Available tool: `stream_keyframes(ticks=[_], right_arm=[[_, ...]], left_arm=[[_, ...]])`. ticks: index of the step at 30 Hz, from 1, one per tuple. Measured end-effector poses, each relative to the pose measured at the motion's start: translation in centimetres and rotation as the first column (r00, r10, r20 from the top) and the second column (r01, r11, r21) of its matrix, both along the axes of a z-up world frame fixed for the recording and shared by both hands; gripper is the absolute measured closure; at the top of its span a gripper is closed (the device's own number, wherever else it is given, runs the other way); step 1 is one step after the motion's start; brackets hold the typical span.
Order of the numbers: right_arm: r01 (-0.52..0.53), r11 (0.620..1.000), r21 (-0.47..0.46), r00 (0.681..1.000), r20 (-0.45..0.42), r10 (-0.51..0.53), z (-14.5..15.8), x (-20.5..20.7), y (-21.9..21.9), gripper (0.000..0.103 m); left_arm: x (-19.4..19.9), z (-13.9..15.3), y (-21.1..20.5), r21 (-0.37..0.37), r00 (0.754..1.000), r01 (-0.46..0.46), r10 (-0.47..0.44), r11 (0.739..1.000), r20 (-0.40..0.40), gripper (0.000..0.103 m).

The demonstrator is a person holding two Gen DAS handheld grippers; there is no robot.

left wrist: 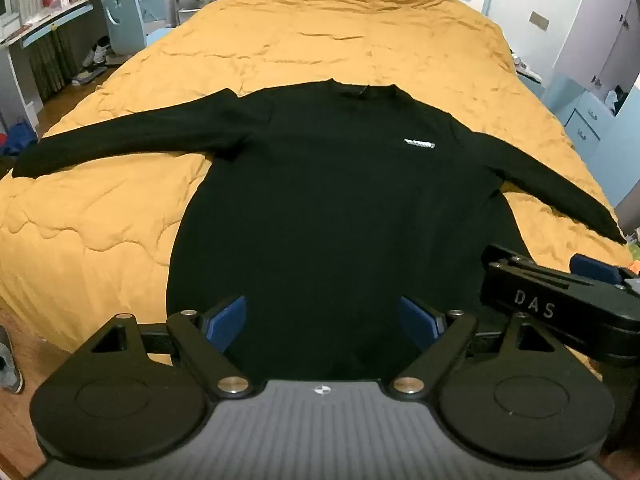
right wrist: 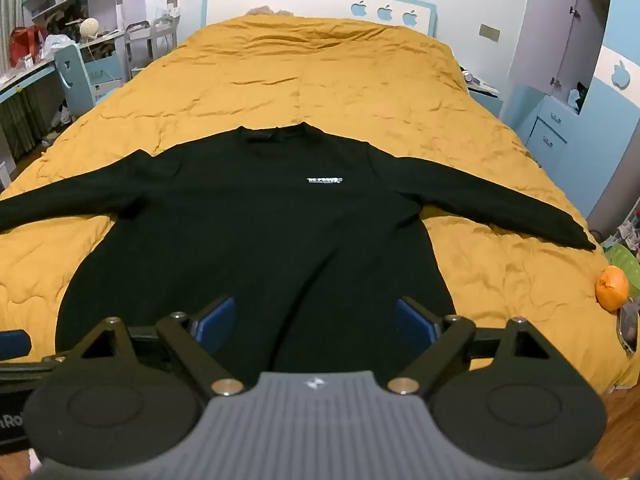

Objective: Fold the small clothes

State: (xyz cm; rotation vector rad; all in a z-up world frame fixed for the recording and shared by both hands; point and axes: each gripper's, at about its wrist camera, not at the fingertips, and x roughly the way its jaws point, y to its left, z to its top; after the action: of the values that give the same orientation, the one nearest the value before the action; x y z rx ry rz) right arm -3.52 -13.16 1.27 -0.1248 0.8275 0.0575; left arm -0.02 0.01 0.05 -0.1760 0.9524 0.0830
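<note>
Black shirt [left wrist: 332, 208] flat, face up, on yellow quilt [left wrist: 100, 248]; collar toward top of frame, hem at bottom, right under both tools. Long axis runs bottom-to-top, sleeves spread out L and R. Nothing folded yet, so prob. still pre-grasp.

L gripper [left wrist: 323, 318]: jaws wide, nothing between pads, hovering over hem, tilted down. In L view, shirt body centred just ahead; L sleeve [left wrist: 120, 140] runs to mid-left edge.

R gripper [right wrist: 313, 317]: also wide, empty, above hem. In R view, R sleeve [right wrist: 500, 212] ends mid-right, cuff near quilt edge; orange [right wrist: 611, 282] sits lower right, well clear of cloth.

R tool body visible lower right in L view, so the two sit side by side. Each sleeve nearer its own-side tool; likely sleeve or side fold first.
</note>
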Motion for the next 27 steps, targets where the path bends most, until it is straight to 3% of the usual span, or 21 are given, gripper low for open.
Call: stream_keyframes(ticks=[27], right_arm=[[0.021, 1.000, 0.004, 0.999, -0.042, -0.020, -0.6, 0.7, -0.7, 0.020]], left_arm=[[0.3, -1.2, -0.5, 0.021, 0.999, 0.014, -0.013, 1.000, -0.035, 0.003]])
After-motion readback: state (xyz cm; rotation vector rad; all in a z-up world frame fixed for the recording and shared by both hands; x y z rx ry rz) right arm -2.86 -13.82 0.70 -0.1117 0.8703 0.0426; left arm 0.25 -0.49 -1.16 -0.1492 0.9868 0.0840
